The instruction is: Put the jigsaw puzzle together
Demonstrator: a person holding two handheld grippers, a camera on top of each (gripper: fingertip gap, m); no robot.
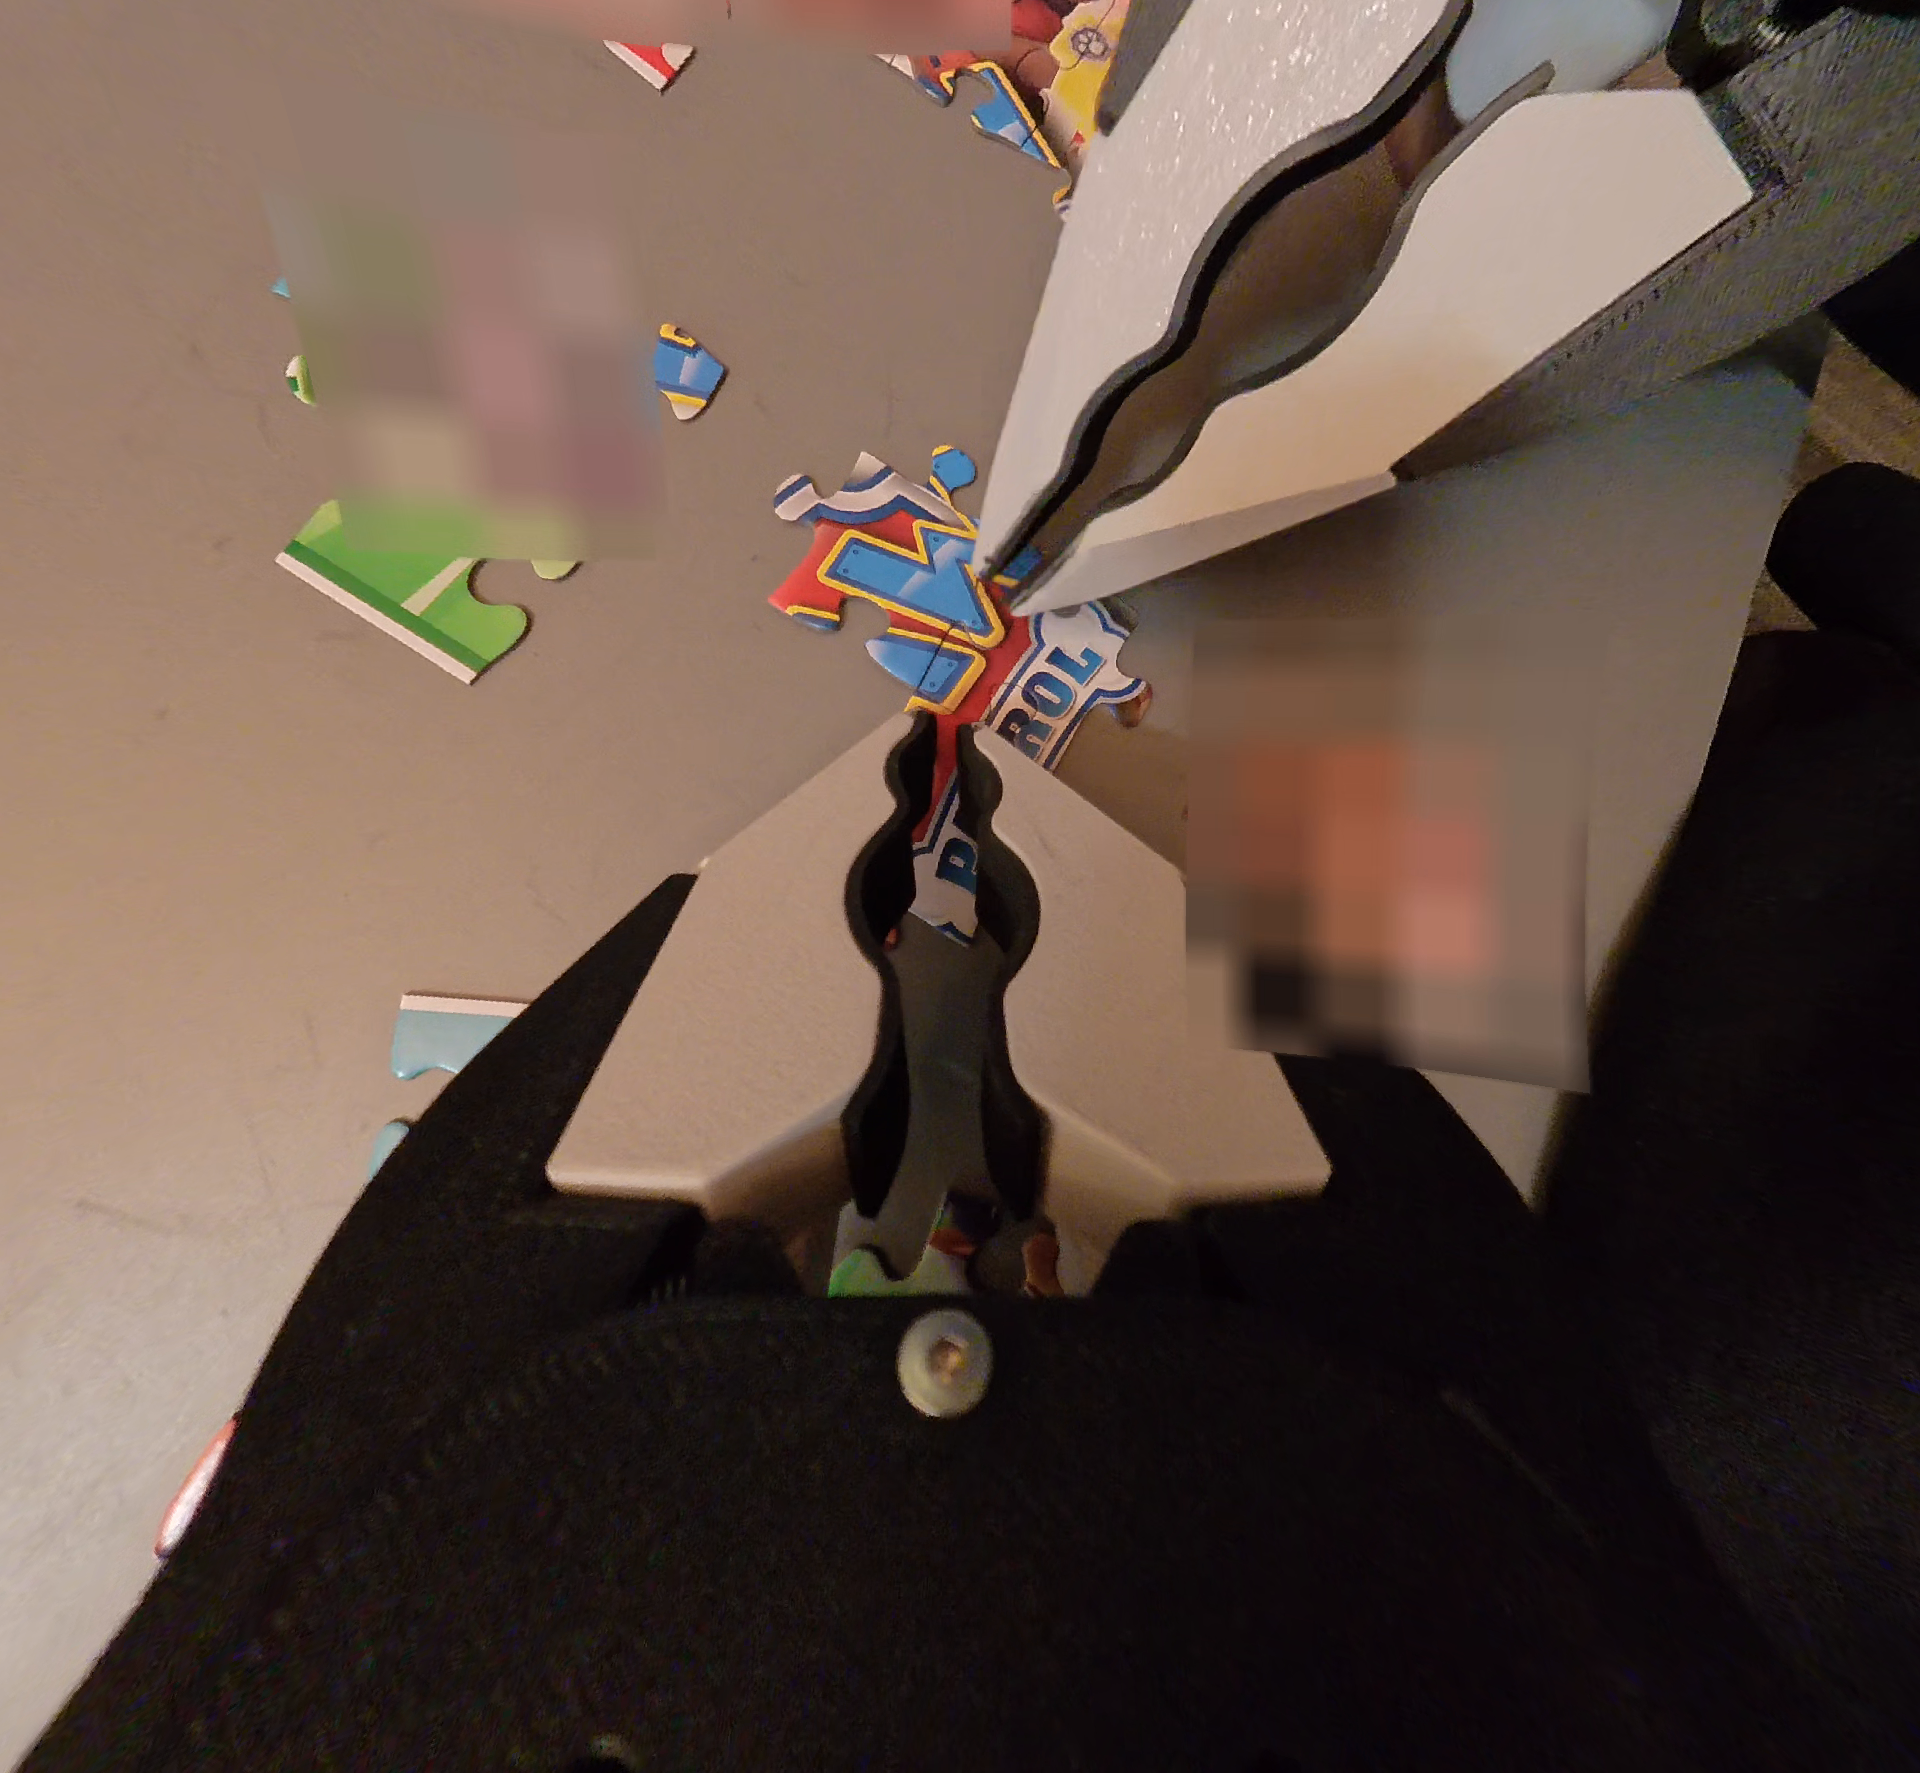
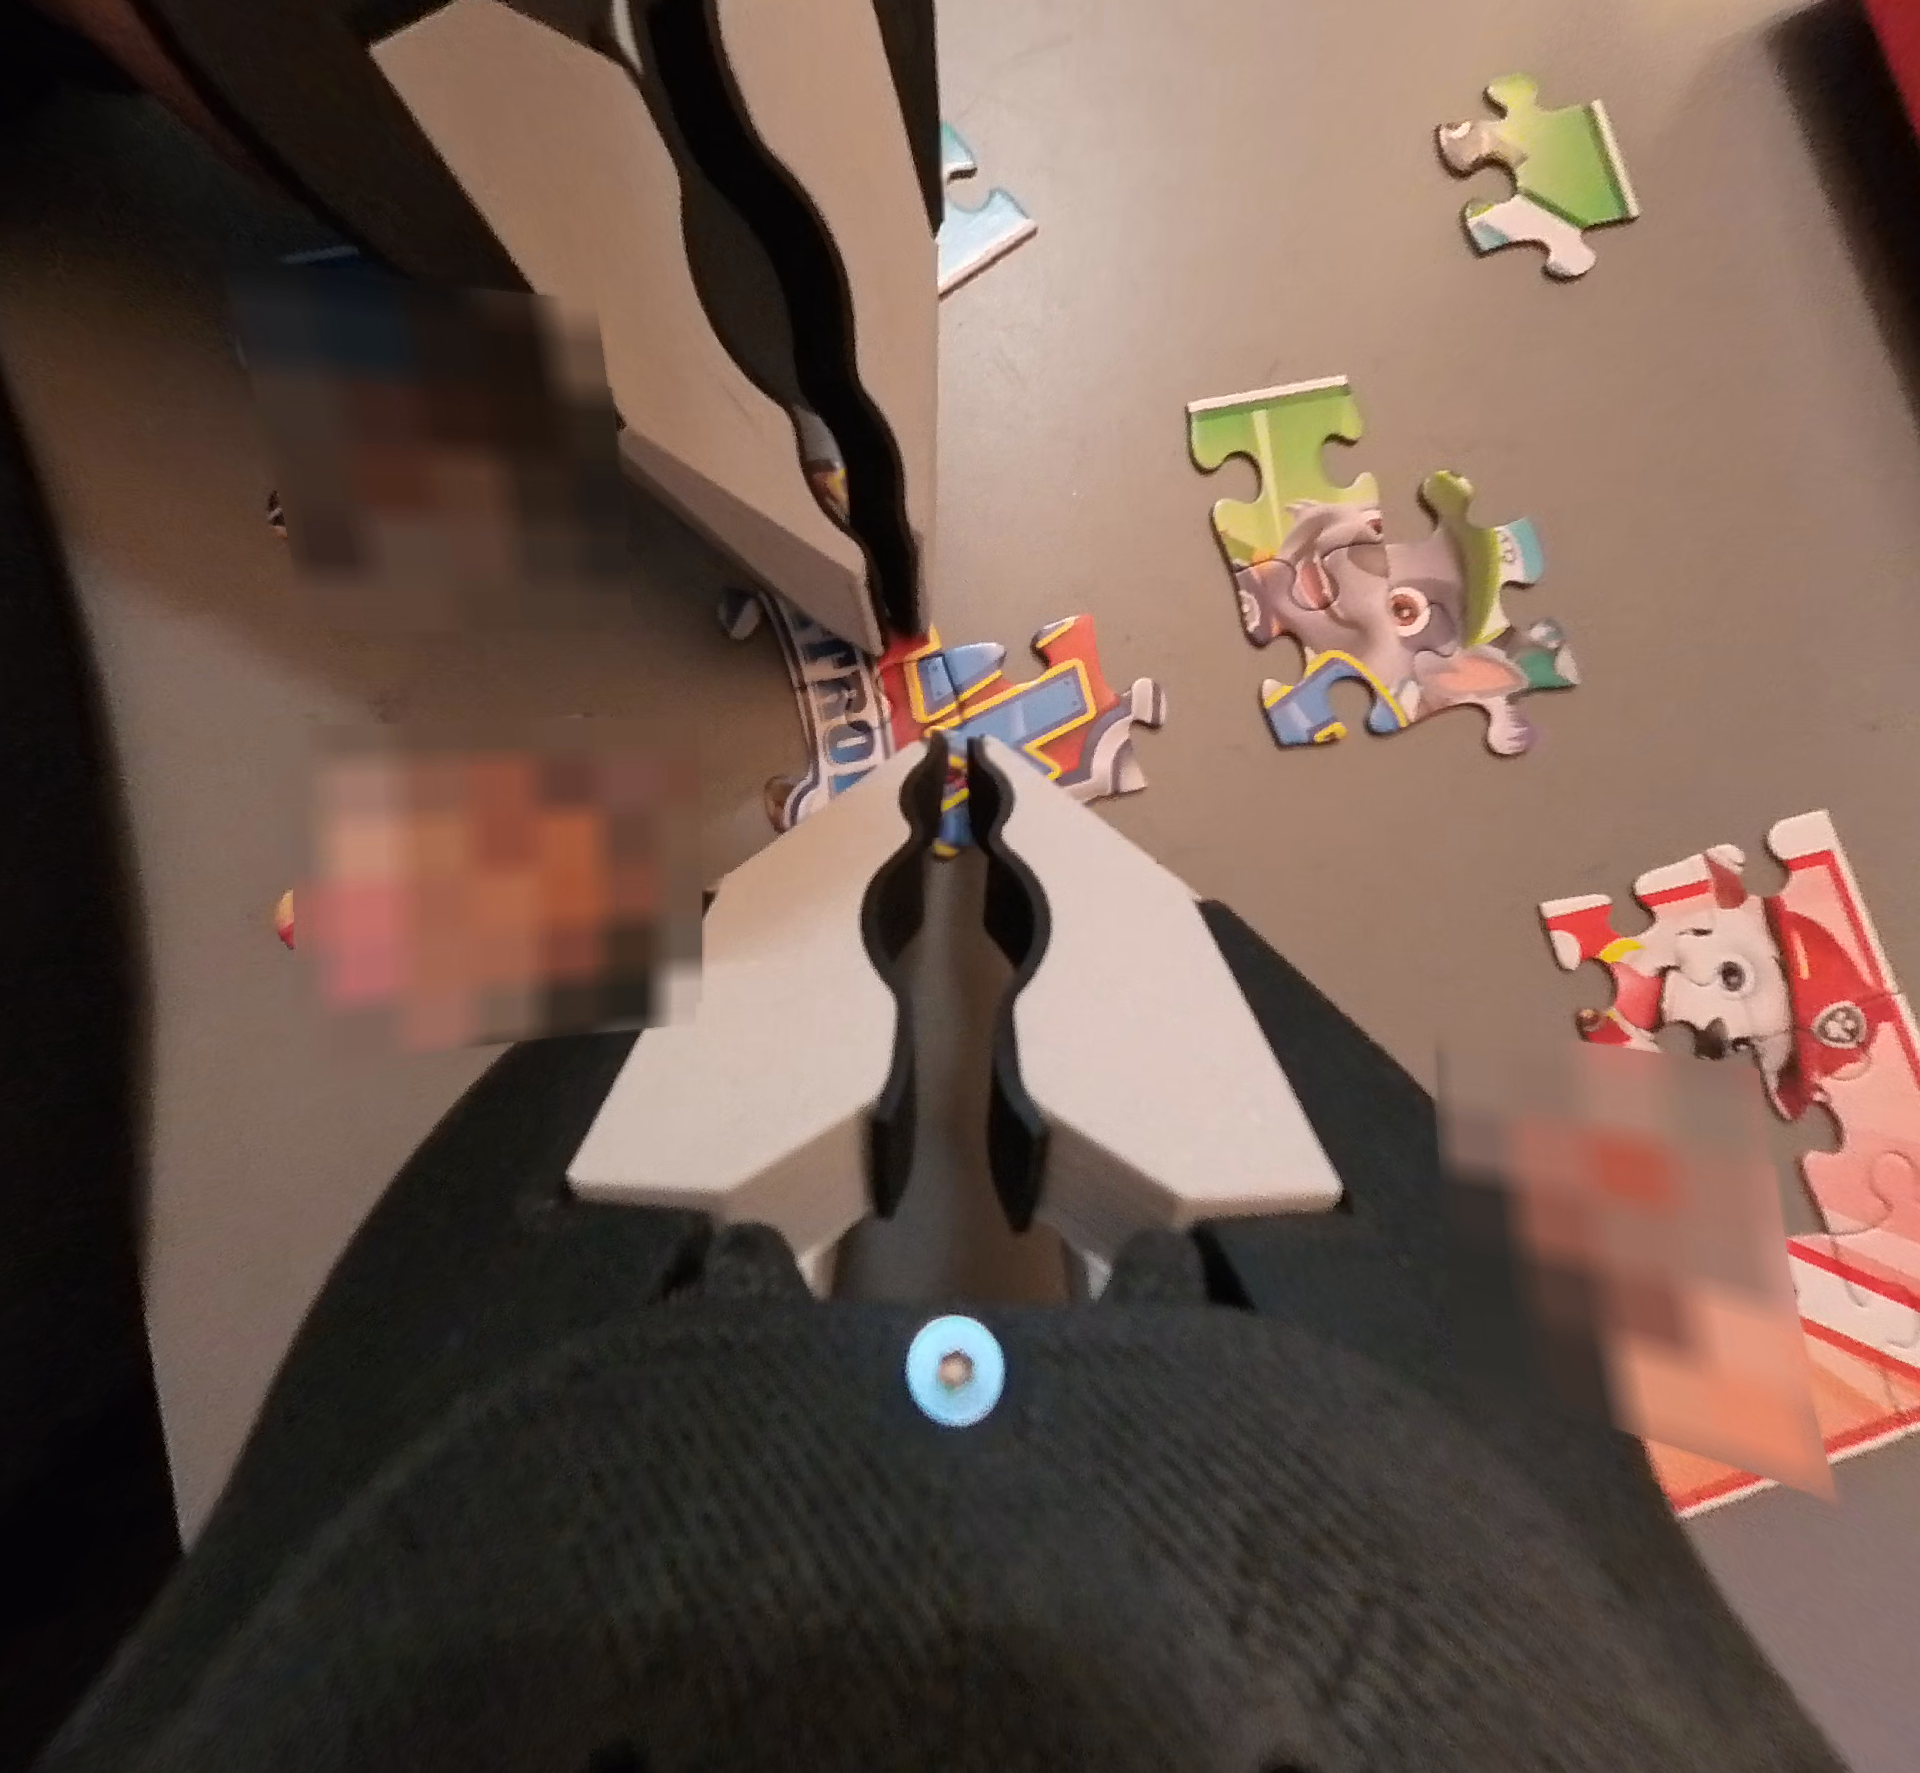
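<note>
Left wrist view: left gripper point(image 1: 940, 724) has its fingers all but closed, tips down on the white banner piece point(image 1: 1081, 674), which lies flat on the grey table point(image 1: 156, 788) and shows through the wavy slot behind the tips. Nothing looks pinched; whether the tips press or only touch, I cannot tell. Right gripper point(image 1: 1000, 575) comes in from the upper right, fingers likewise drawn together to a thin slit, tips on the far edge of the red-and-blue piece point(image 1: 883, 570). The two pieces sit edge to edge with a visible seam, between the two sets of tips. The right wrist view confirms it: right gripper point(image 2: 956, 749) closed over the red-and-blue piece point(image 2: 1049, 695), left gripper point(image 2: 896, 627) just beyond it on the banner piece point(image 2: 821, 736). Risks, as judged: narrow tips on glossy card could skid, sliding one piece out of line; uneven downward pressure near an edge could tip a piece up and pop the seam; the two grippers stand very near each other and could knock together. The green piece point(image 1: 416, 601) and the grey dog cluster point(image 2: 1392, 601) lie well apart, out of harm.
</note>
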